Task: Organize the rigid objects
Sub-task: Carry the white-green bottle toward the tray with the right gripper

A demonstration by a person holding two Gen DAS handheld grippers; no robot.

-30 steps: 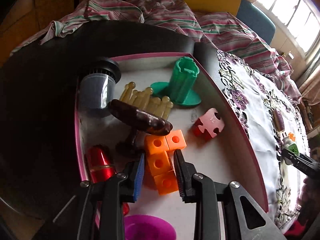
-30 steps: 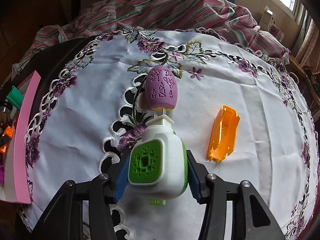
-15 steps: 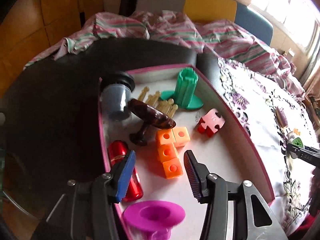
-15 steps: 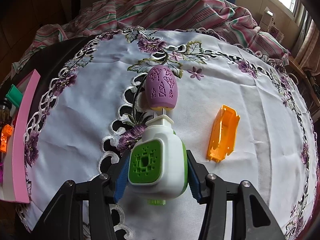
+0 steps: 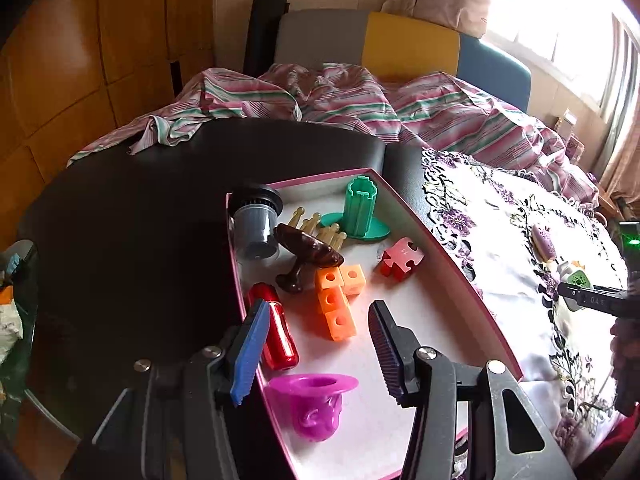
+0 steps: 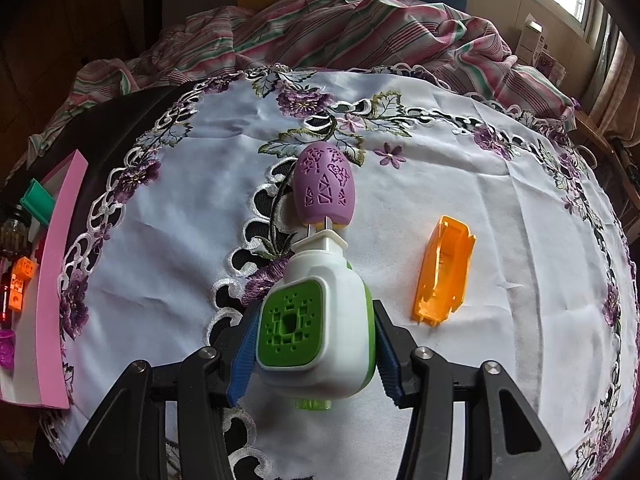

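Note:
My left gripper (image 5: 316,344) is open and empty, raised above the near part of the pink-rimmed box (image 5: 456,268). In the box lie orange cubes (image 5: 336,300), a red cylinder (image 5: 280,336), a purple cup (image 5: 316,404), a red puzzle piece (image 5: 402,258), a green stand (image 5: 360,210), a brown stand (image 5: 308,250) and a grey cap (image 5: 256,222). My right gripper (image 6: 316,344) is shut on a white-and-green plug device (image 6: 316,320) over the embroidered tablecloth (image 6: 180,208). A purple egg-shaped piece (image 6: 324,190) lies just beyond it, an orange plastic cover (image 6: 444,272) to the right.
The box edge (image 6: 56,280) shows at the far left of the right wrist view. Striped fabric (image 5: 320,96) is bunched at the table's far side, with chairs (image 5: 408,44) behind. The dark table surface (image 5: 128,208) lies left of the box.
My left gripper opened off the orange cubes and pulled back and up from the box. The cubes stay in the box. The right gripper has not moved.

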